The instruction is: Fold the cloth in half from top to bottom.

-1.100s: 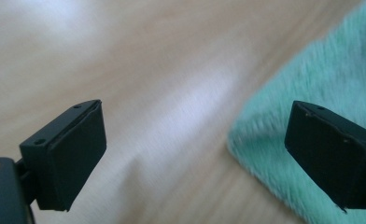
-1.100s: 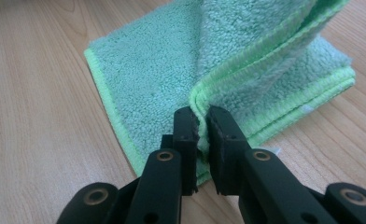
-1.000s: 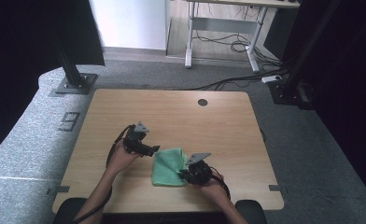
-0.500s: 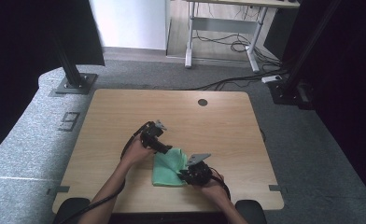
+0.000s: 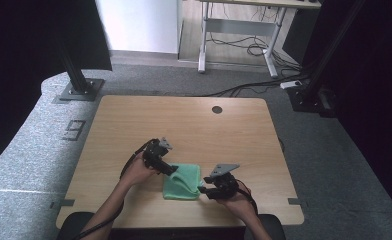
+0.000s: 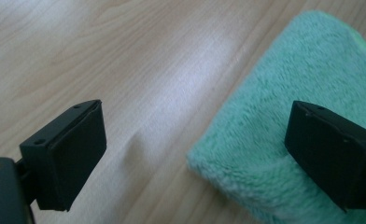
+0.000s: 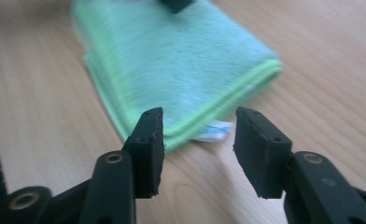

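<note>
A folded green towel lies on the wooden table near its front edge. My left gripper is at the towel's left edge, low over the table. Its jaws stand wide open, one over bare wood and one over the towel, touching nothing. My right gripper is at the towel's right front corner. Its jaws have just been opening and stand partly apart, with nothing pressed between them. The towel's edge and a white label lie just past its fingertips.
A round cable hole sits near the table's far edge. Grey carpet surrounds the table, with black stand bases at the far corners and a desk frame with cables behind. The person's forearms come in over the front edge.
The left gripper swung right over the towel's far left corner, then came back down to its left edge. The right gripper drew a little to the right and its jaws parted.
</note>
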Motion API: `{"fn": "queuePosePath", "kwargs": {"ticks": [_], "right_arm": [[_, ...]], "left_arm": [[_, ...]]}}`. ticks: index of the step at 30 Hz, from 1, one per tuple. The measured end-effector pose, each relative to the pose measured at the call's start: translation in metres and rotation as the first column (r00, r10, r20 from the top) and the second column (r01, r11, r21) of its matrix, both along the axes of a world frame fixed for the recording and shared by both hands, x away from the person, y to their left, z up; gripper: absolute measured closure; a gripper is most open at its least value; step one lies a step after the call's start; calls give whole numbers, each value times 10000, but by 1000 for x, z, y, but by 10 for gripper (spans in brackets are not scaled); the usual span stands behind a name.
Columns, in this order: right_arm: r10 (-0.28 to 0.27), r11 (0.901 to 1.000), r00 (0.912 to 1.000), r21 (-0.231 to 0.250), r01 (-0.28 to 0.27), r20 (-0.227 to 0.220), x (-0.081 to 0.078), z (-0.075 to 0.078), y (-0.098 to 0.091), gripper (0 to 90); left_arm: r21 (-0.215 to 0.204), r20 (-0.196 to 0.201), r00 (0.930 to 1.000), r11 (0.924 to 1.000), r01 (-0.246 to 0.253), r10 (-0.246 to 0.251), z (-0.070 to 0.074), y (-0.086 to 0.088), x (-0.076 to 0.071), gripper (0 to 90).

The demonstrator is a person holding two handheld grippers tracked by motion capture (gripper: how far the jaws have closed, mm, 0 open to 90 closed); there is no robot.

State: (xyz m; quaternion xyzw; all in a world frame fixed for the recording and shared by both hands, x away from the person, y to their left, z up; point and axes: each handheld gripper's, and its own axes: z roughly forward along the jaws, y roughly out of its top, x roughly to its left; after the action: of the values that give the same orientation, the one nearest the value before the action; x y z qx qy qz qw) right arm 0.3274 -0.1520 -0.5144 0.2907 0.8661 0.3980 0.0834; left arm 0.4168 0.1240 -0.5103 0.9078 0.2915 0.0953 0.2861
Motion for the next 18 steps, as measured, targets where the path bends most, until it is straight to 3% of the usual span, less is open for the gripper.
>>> {"fn": "queuePosePath", "kwargs": {"ticks": [5,10,15,18], "right_arm": [[-457,9988,9989,152,456,80,8,2,-3,443],[-546,9985,9984,79,545,139,16,-1,13,371],[-510,9986,9986,-149,512,145,20,-10,30,321],[-503,9964,9987,-678,511,123,17,-16,35,302]], "left_arm": [[-105,156,9998,9999,105,-104,4,3,-17,58],[-121,354,9991,9996,245,-241,8,7,-40,56],[-41,513,9985,9998,-188,190,1,18,-55,56],[-193,460,9978,9987,-464,473,-8,23,-61,58]]}}
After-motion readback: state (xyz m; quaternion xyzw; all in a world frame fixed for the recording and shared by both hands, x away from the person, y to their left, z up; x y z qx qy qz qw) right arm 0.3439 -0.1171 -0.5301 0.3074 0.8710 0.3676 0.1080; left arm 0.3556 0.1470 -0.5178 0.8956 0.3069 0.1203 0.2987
